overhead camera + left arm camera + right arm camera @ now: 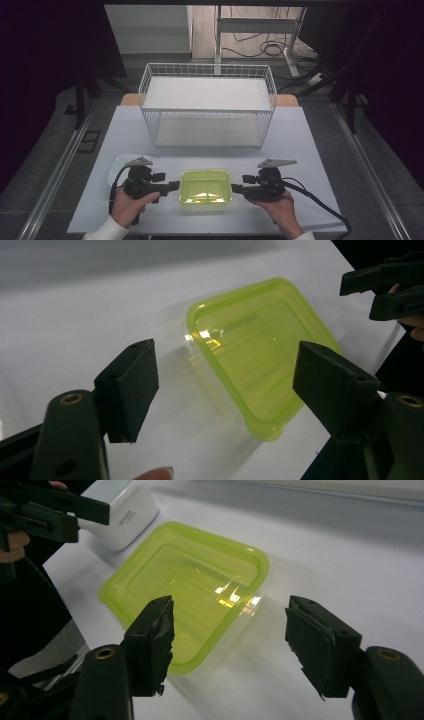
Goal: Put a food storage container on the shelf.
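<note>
A yellow-green lidded container [187, 587] is seen between the right gripper's [230, 645] parted jaws, untouched; a white box [122, 515] is set just behind it.

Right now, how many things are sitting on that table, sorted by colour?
Green: 1, the lidded container
White: 2, the wire rack and the small white box
Total: 3
</note>
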{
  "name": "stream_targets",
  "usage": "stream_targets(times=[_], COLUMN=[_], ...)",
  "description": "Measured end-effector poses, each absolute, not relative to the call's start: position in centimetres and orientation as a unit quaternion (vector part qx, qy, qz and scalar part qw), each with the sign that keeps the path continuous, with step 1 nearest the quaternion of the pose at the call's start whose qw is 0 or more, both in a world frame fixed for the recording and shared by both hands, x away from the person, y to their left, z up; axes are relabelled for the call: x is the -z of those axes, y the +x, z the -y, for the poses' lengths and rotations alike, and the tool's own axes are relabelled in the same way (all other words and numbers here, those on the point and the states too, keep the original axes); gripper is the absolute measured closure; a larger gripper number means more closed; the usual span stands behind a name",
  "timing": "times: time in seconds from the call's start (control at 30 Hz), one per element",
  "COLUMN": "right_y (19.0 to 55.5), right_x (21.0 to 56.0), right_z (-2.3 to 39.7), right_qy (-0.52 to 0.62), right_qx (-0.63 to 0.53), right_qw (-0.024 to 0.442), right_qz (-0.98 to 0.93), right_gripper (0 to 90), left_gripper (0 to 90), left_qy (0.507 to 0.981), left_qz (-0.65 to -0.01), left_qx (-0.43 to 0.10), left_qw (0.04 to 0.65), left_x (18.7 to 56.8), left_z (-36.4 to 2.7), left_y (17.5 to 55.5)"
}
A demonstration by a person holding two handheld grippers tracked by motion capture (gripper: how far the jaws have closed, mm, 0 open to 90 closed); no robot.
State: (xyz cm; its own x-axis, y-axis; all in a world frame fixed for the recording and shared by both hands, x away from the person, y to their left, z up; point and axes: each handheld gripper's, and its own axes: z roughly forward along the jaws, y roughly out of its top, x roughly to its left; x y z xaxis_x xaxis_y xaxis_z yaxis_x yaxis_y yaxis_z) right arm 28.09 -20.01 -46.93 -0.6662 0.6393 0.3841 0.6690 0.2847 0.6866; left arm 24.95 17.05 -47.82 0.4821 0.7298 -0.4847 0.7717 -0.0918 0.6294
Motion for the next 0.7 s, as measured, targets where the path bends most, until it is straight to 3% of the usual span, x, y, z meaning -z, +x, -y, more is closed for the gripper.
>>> stream_targets(times=[0.7], right_y=[30.0], right_x=[50.0], right_z=[18.9], right_qy=[-0.454], right_qx=[0.418], right_qw=[0.071], right_qz=[0.784], right_gripper=[44.9], left_gripper=[35.5], left_qy=[0.727], left_qz=[-0.548], left_qx=[0.083], left_qw=[0.404], left_x=[50.3], left_z=[-15.4], left_y=[26.4])
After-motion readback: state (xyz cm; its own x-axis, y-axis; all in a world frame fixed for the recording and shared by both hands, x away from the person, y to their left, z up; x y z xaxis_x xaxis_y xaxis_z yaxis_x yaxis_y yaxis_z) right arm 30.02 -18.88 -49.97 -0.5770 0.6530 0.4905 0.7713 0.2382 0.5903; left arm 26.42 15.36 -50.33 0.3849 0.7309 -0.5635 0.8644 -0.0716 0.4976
